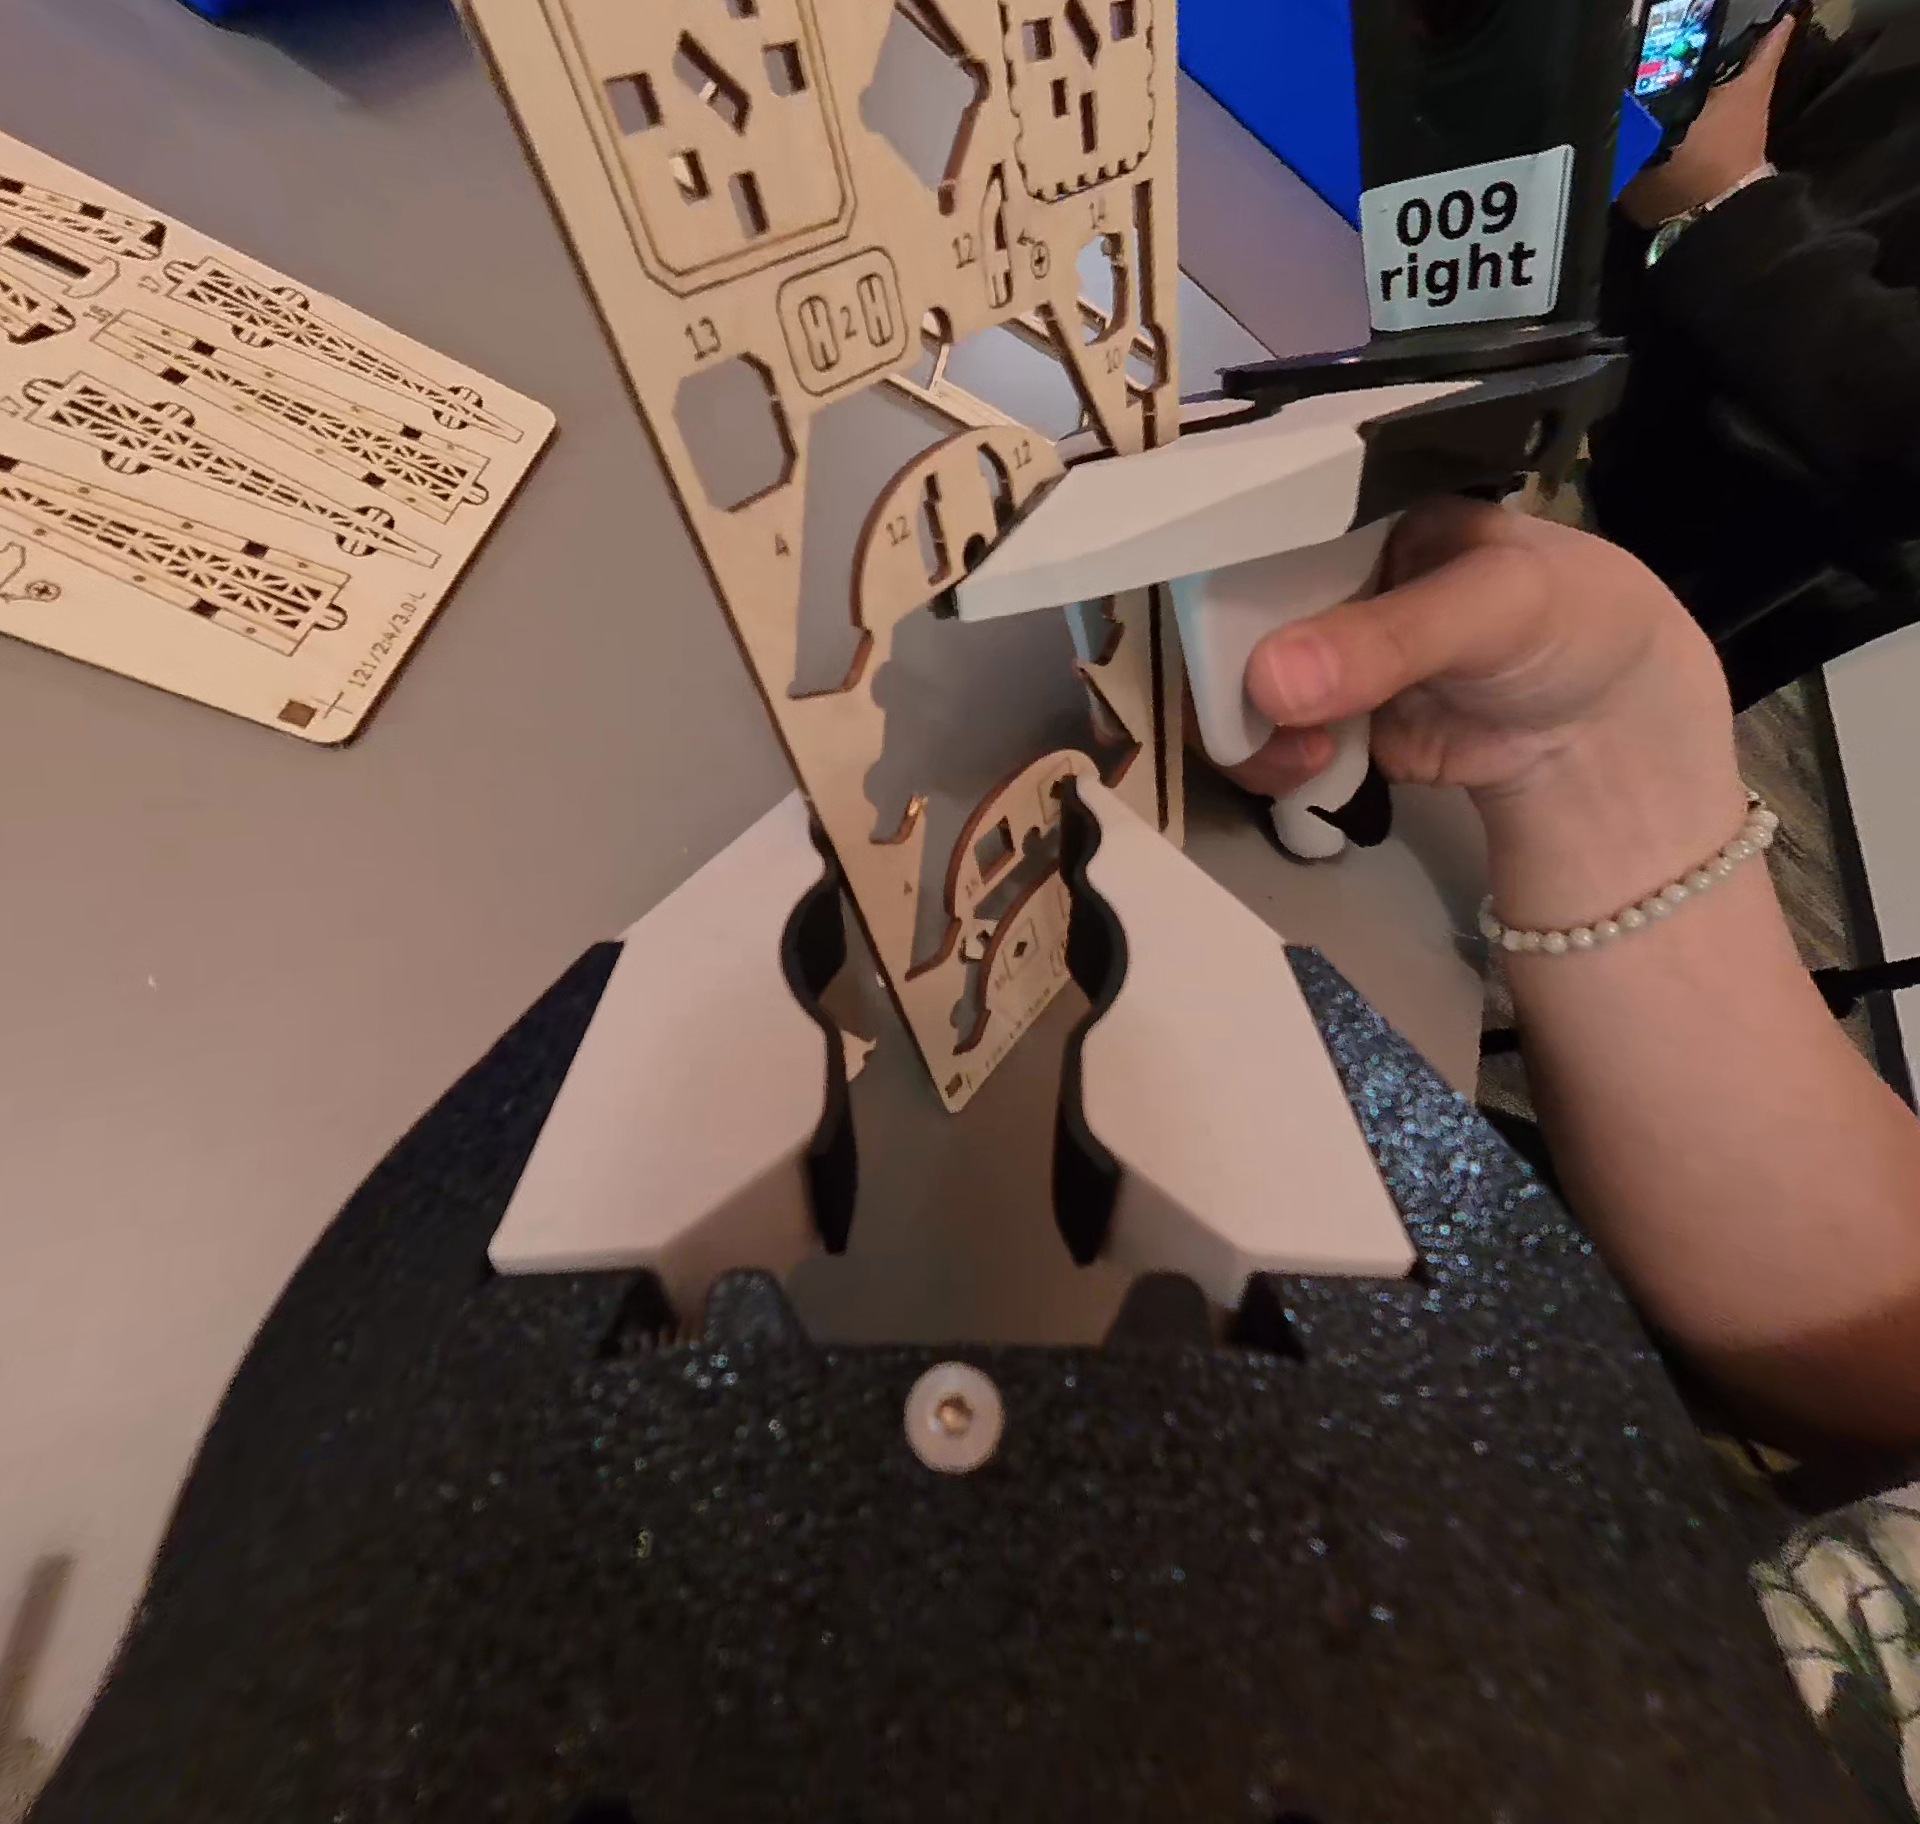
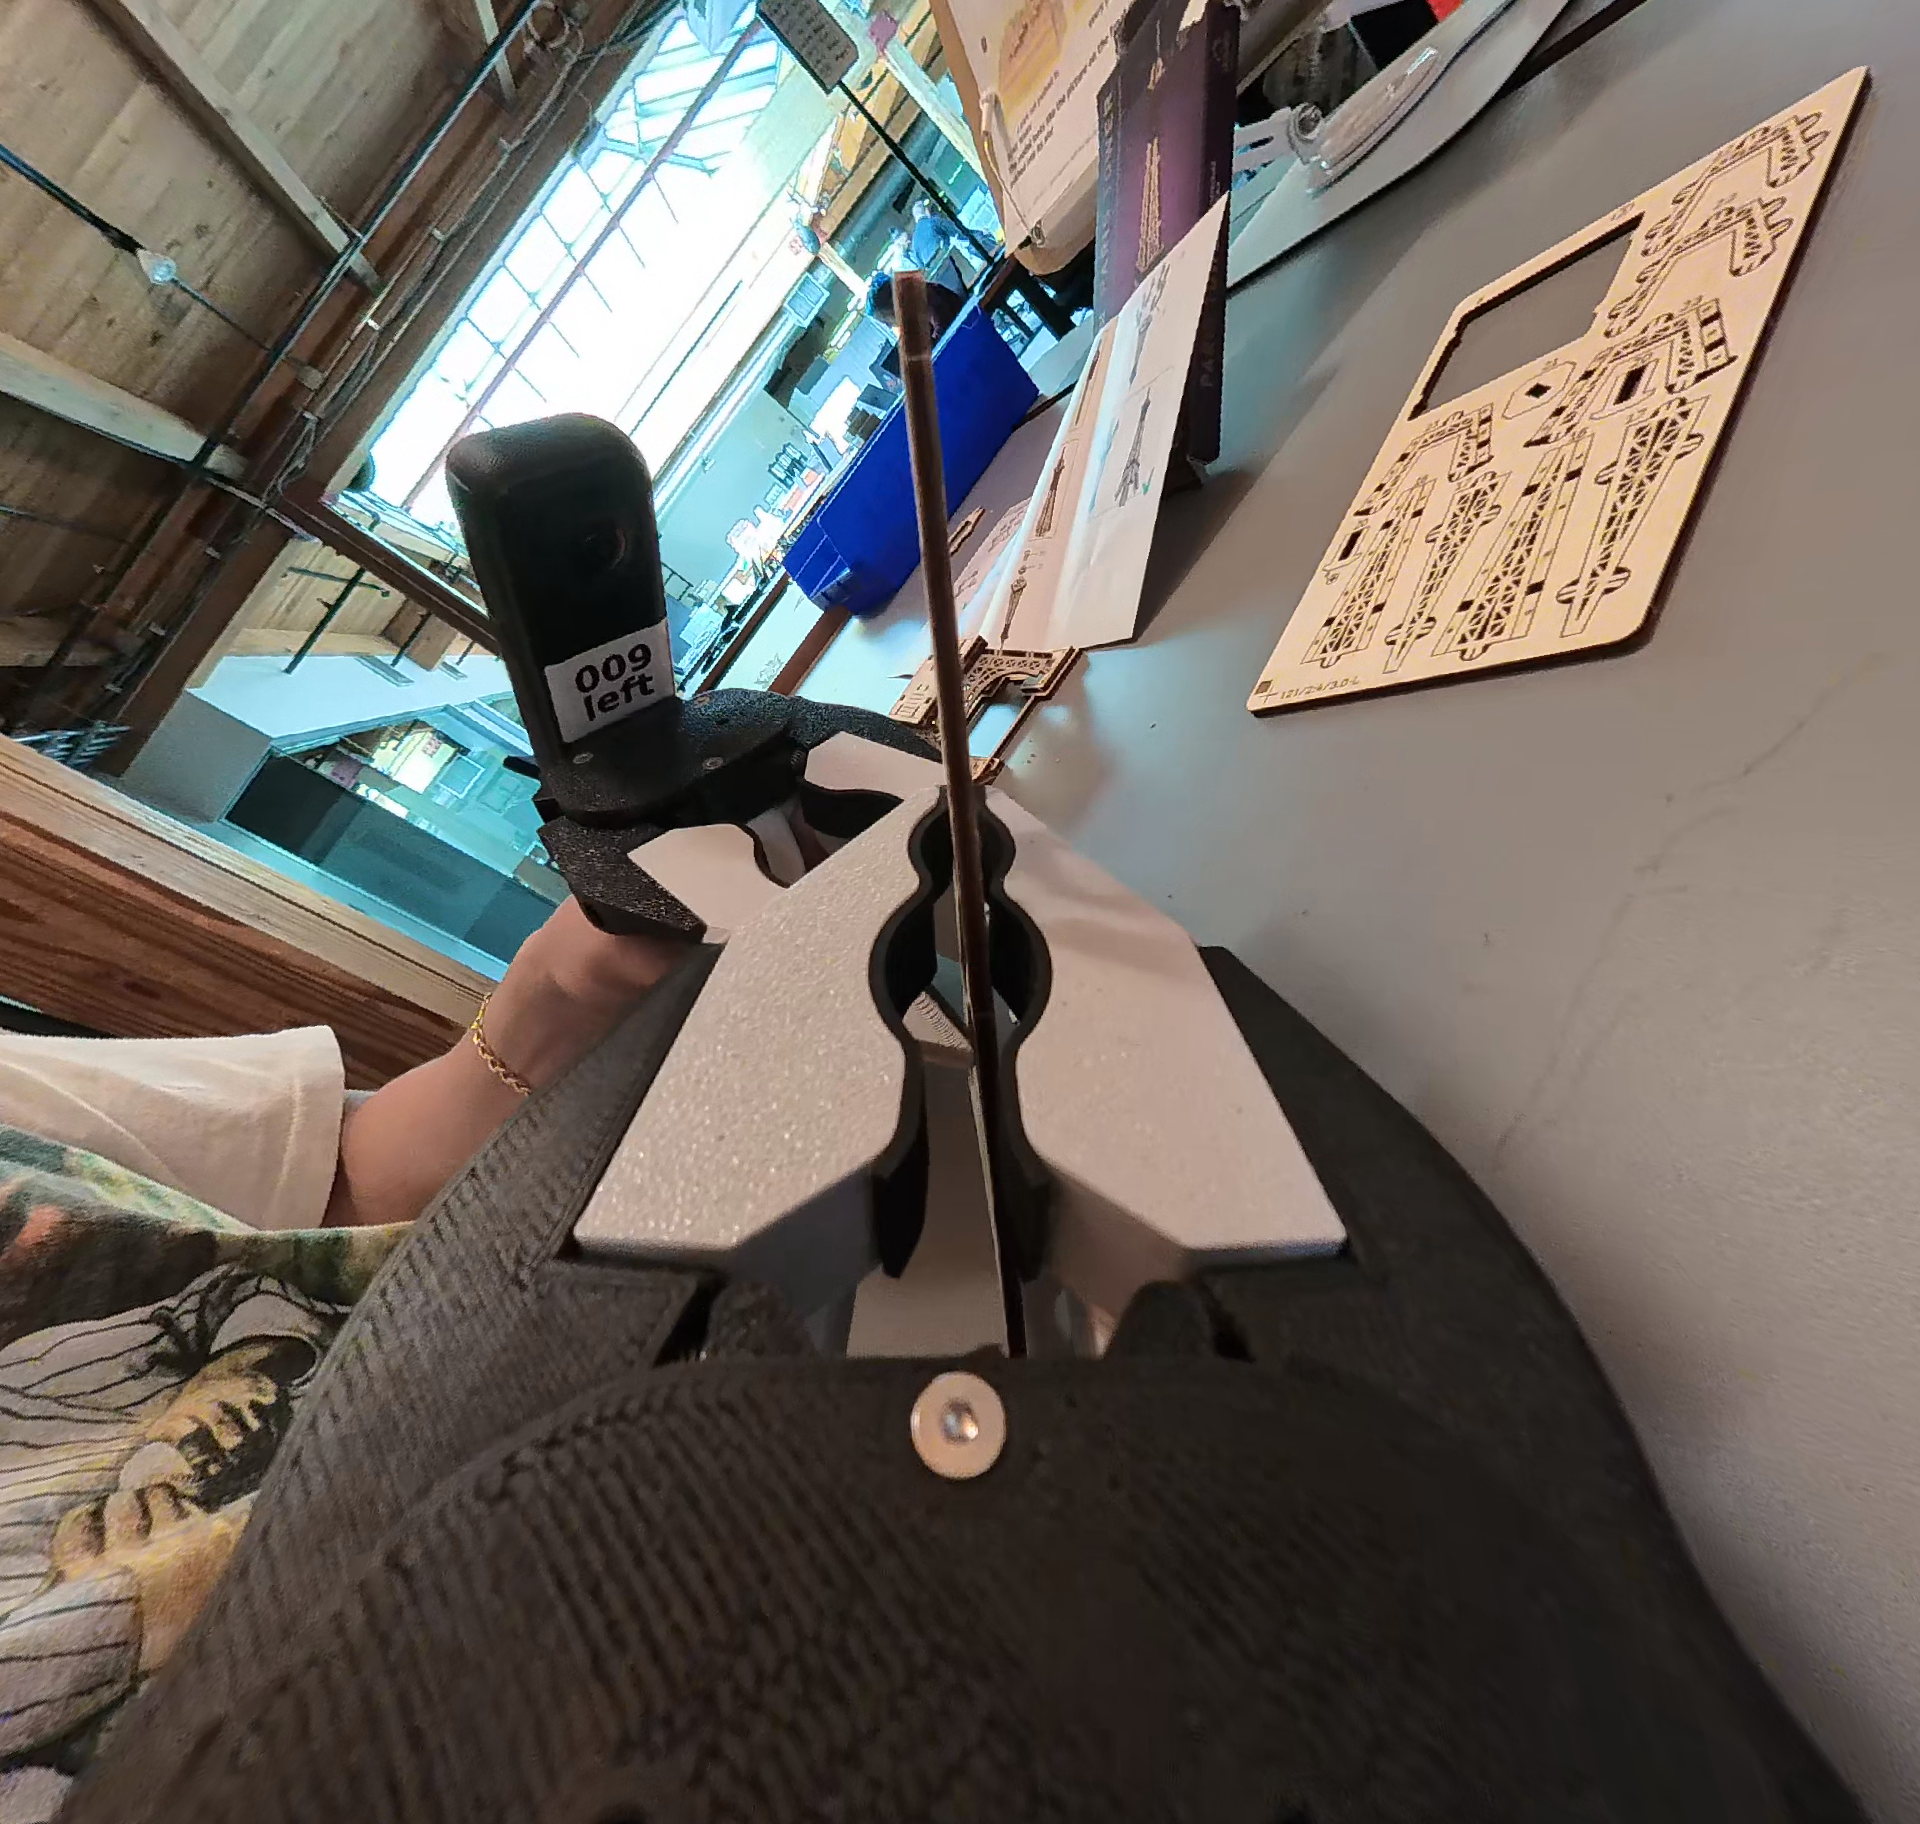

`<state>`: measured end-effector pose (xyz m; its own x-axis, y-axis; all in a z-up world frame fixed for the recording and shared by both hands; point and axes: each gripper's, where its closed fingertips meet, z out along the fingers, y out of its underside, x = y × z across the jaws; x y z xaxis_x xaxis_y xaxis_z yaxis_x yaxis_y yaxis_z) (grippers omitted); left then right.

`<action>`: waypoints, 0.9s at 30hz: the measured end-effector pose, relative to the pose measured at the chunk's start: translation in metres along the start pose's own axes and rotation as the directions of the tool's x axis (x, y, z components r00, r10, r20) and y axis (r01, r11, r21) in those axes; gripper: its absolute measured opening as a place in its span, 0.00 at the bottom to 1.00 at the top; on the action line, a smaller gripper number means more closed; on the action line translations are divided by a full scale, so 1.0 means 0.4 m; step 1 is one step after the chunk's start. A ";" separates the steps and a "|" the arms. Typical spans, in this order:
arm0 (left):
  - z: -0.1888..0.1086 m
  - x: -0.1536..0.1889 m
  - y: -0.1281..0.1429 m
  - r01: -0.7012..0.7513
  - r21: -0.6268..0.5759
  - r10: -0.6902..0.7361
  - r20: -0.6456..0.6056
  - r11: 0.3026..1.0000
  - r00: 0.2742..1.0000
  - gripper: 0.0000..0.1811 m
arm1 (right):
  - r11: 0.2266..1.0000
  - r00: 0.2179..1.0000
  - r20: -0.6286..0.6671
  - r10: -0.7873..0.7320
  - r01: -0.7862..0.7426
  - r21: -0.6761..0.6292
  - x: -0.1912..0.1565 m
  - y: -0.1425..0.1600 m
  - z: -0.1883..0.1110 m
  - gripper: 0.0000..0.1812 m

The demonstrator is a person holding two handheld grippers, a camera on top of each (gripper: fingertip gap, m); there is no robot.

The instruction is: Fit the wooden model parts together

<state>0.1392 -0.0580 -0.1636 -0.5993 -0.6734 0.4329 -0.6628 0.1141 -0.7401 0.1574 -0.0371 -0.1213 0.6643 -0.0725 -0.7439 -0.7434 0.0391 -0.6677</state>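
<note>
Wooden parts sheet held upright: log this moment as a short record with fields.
held item: wooden parts sheet, laser-cut, several pieces already punched out, standing upright off the table
right hand-held gripper: shut on the sheet's edge, seen edge-on between its fingers
left hand-held gripper: fingers either side of the sheet's lower corner; contact unclear
flat sheet: second parts sheet lying on the grey table
partial build: small wooden tower base on the table
instruction sheets: propped behind
</note>
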 end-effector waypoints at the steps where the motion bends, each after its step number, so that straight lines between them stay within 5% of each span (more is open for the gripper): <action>1: 0.001 -0.001 0.000 0.006 0.001 -0.006 0.002 1.000 1.000 0.20 | 1.000 1.000 -0.007 0.001 -0.001 0.000 0.003 0.000 0.000 0.00; 6: 0.004 -0.006 0.002 0.016 0.001 -0.016 0.021 1.000 1.000 0.19 | 1.000 1.000 -0.020 0.013 -0.013 0.001 0.010 0.000 0.000 0.00; 7: 0.001 -0.030 0.006 0.019 -0.011 -0.018 0.086 1.000 0.996 0.04 | 1.000 1.000 -0.010 0.012 -0.012 -0.001 0.006 0.001 0.000 0.00; 9: -0.001 -0.054 0.013 -0.050 -0.019 0.052 0.157 0.999 0.986 0.04 | 0.999 0.999 -0.039 0.008 -0.009 -0.036 0.013 0.014 0.007 0.00; 10: 0.000 -0.042 0.014 -0.023 -0.019 0.026 0.135 1.000 0.990 0.07 | 1.000 0.999 -0.049 0.005 -0.006 -0.030 0.016 0.012 0.007 0.00; 12: 0.000 -0.001 0.015 -0.043 -0.031 0.045 0.063 0.999 0.997 0.38 | 1.000 0.998 -0.060 0.019 -0.019 0.001 0.024 0.001 0.001 0.00; 13: 0.001 0.011 0.011 -0.079 -0.020 0.079 0.042 0.997 0.996 0.44 | 1.000 0.998 -0.057 0.021 -0.020 0.014 0.024 -0.004 0.000 0.00; 16: -0.007 -0.002 0.001 -0.082 0.037 0.080 0.055 0.996 0.995 0.33 | 1.000 0.999 -0.042 0.013 -0.012 0.005 0.017 -0.001 0.002 0.00; 22: -0.021 0.016 0.027 0.000 -0.003 0.000 -0.068 1.000 0.998 0.39 | 1.000 1.000 0.017 -0.005 0.004 0.024 -0.007 -0.008 -0.005 0.00; 27: -0.057 0.002 0.046 -0.045 -0.061 0.043 -0.028 0.997 0.999 0.28 | 1.000 1.000 0.019 -0.010 0.010 0.027 -0.008 -0.010 -0.006 0.00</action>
<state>0.1162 -0.0399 -0.1650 -0.6394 -0.6474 0.4148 -0.6615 0.1883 -0.7260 0.1581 -0.0394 -0.1161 0.6735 -0.0537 -0.7373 -0.7344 0.0656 -0.6756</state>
